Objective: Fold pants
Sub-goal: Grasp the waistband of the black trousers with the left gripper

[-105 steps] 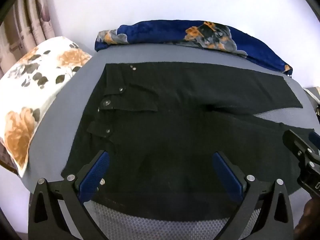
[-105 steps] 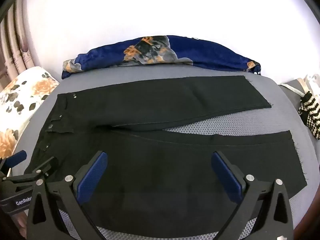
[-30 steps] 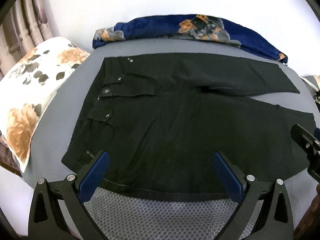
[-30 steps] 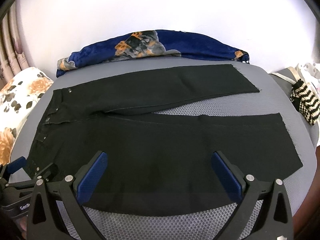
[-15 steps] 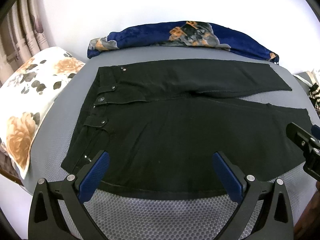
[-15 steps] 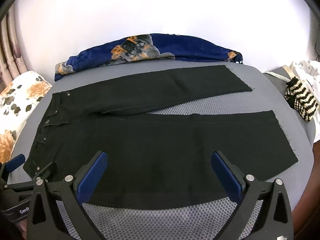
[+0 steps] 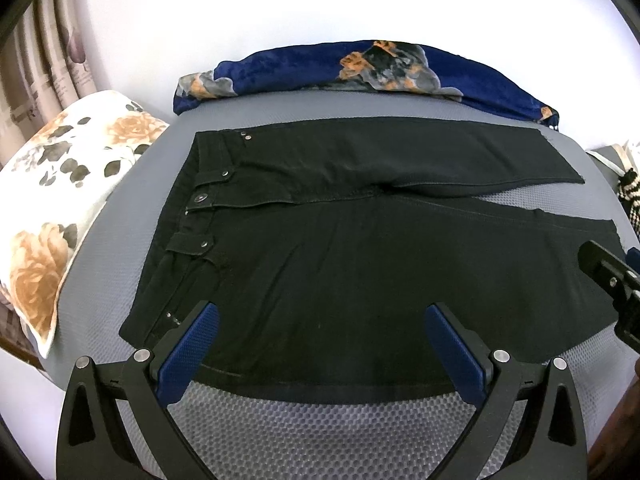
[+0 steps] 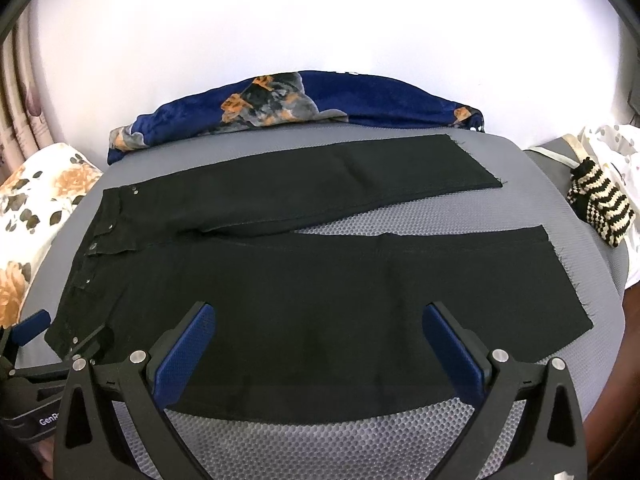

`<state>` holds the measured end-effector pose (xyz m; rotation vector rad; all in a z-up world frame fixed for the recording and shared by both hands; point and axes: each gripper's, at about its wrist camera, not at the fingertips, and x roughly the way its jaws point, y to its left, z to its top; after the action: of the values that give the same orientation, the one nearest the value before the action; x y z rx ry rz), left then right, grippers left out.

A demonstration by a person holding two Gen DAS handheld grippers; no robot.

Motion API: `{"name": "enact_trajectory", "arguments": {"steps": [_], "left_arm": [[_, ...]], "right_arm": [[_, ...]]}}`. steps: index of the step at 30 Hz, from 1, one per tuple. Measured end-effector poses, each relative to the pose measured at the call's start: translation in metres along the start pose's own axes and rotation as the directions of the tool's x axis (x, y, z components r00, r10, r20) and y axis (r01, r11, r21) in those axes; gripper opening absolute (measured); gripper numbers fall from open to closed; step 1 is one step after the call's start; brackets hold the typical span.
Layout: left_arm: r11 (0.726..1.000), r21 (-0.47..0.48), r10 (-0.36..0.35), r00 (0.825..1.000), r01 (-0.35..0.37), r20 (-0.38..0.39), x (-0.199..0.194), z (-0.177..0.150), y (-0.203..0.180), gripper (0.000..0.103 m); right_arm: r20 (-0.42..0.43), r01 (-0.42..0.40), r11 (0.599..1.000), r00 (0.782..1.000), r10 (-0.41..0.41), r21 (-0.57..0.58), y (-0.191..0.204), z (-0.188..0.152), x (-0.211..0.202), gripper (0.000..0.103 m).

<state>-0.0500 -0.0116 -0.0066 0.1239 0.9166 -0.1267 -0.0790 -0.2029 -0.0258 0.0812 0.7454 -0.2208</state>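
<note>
The black pants lie spread flat on a grey mesh-textured surface, waistband to the left and both legs running out to the right. The far leg angles away from the near leg, leaving a wedge of bare grey mesh between them toward the cuffs. Metal snaps and a button show along the open waistband. The near edge of the pants lies just ahead of both sets of tongs.

The left tongs hang over the seat and waist end, their blue pads spread wide apart with nothing between them. The right tongs hover above the near leg, also spread wide and empty. Each appears at the edge of the other's view: the right one at the far right of the left wrist view, the left one low at the left of the right wrist view.

Along the far edge of the grey surface, just beyond the far leg, a dark blue blanket with orange and grey flowers lies bunched against the white wall. To the left a white floral pillow sits beside the waistband, apart from it, with curtains behind. To the right, past the cuffs, lies a black-and-cream striped knitted item, with white fabric behind it.
</note>
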Motion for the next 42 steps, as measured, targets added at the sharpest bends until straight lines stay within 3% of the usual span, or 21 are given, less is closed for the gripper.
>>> {"name": "enact_trajectory", "arguments": {"steps": [8, 16, 19, 21, 22, 24, 25, 28, 32, 34, 36, 42], "left_arm": [[0.998, -0.057, -0.020, 0.999, 0.019, -0.027, 0.016, 0.013, 0.015, 0.102], [0.979, -0.203, 0.002, 1.000, -0.005, -0.018, 0.043, 0.063, 0.089, 0.101], [0.960, -0.279, -0.035, 0.999, 0.034, 0.002, 0.053, 0.089, 0.130, 0.086], [0.940, -0.330, -0.083, 0.996, 0.087, 0.027, 0.061, 0.105, 0.157, 0.071], [0.926, -0.359, -0.114, 0.993, 0.119, 0.036, 0.067, 0.115, 0.171, 0.069], [0.891, -0.401, -0.204, 0.977, 0.212, 0.064, 0.080, 0.131, 0.196, 0.056], [0.872, -0.417, -0.251, 0.966, 0.256, 0.070, 0.090, 0.138, 0.207, 0.054], [0.835, -0.430, -0.348, 0.935, 0.343, 0.071, 0.119, 0.154, 0.232, 0.038], [0.779, -0.472, -0.441, 0.896, 0.413, 0.056, 0.160, 0.163, 0.255, 0.035], [0.731, -0.511, -0.494, 0.867, 0.452, 0.060, 0.182, 0.165, 0.266, 0.031], [0.696, -0.545, -0.524, 0.850, 0.468, 0.060, 0.198, 0.165, 0.272, 0.030], [0.662, -0.594, -0.543, 0.839, 0.456, 0.039, 0.237, 0.167, 0.285, 0.030]], "right_arm": [[-0.001, -0.015, 1.000, 1.000, 0.015, 0.010, -0.005, 0.006, 0.007, 0.103], [-0.004, -0.053, 0.998, 0.999, 0.053, 0.020, -0.010, 0.025, 0.020, 0.103], [-0.003, -0.071, 0.997, 0.997, 0.071, 0.028, -0.008, 0.033, 0.028, 0.103], [-0.015, -0.078, 0.996, 0.997, 0.079, 0.043, -0.007, 0.040, 0.038, 0.103], [-0.020, -0.082, 0.995, 0.996, 0.083, 0.049, -0.006, 0.041, 0.042, 0.103], [-0.035, -0.094, 0.993, 0.995, 0.097, 0.065, -0.004, 0.047, 0.052, 0.103], [-0.041, -0.095, 0.993, 0.994, 0.098, 0.069, -0.002, 0.049, 0.056, 0.103], [-0.062, -0.097, 0.993, 0.993, 0.102, 0.072, 0.006, 0.057, 0.069, 0.103], [-0.075, -0.083, 0.996, 0.993, 0.087, 0.045, 0.019, 0.069, 0.082, 0.103], [-0.085, -0.072, 0.997, 0.994, 0.074, 0.026, 0.025, 0.075, 0.089, 0.103], [-0.095, -0.066, 0.998, 0.993, 0.067, 0.015, 0.031, 0.080, 0.096, 0.103], [-0.125, -0.056, 0.998, 0.991, 0.053, -0.014, 0.049, 0.091, 0.116, 0.103]]}}
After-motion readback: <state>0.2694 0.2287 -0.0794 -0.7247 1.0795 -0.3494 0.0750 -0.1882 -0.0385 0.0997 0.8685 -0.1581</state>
